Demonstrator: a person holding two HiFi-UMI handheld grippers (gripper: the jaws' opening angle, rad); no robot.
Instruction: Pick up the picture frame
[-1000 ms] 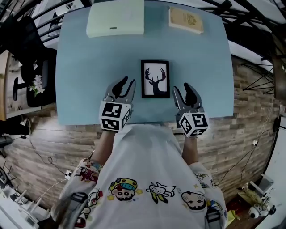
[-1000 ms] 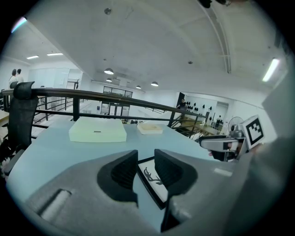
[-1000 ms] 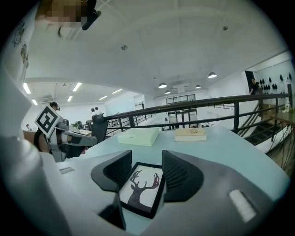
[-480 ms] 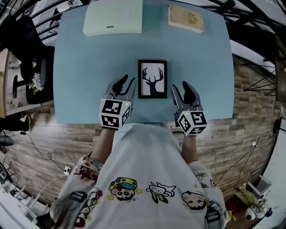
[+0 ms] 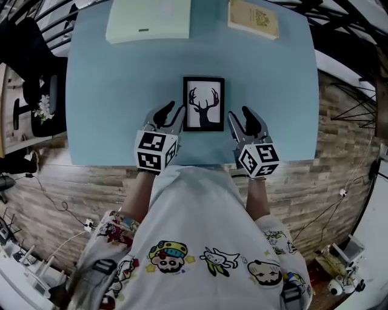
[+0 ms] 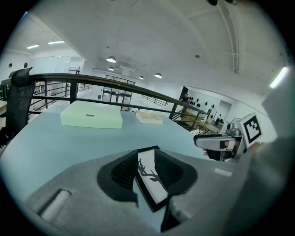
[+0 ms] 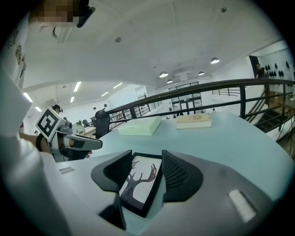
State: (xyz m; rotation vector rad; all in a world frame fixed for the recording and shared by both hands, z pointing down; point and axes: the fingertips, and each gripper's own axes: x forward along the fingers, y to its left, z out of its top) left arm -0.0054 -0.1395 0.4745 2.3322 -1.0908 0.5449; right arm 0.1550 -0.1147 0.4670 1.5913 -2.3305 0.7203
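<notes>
A black picture frame (image 5: 204,103) with a deer-head silhouette lies flat on the light blue table (image 5: 97,91). My left gripper (image 5: 170,115) stands open just off the frame's near left corner. My right gripper (image 5: 242,118) is open beside the near right corner. In the left gripper view the frame (image 6: 150,179) shows through the gap of the left gripper (image 6: 146,173). The right gripper view has the frame (image 7: 139,182) showing between the wide jaws of the right gripper (image 7: 146,174). Neither gripper holds anything.
A pale green flat box (image 5: 148,21) lies at the table's far left and a tan book (image 5: 253,18) at the far right. A black chair (image 5: 36,72) stands left of the table, and a dark railing (image 6: 115,87) runs behind it. The table's near edge is at my body.
Both grippers have edged forward and inward, closer to the frame's near corners. Their jaws stay open and the frame has not moved on the table.
</notes>
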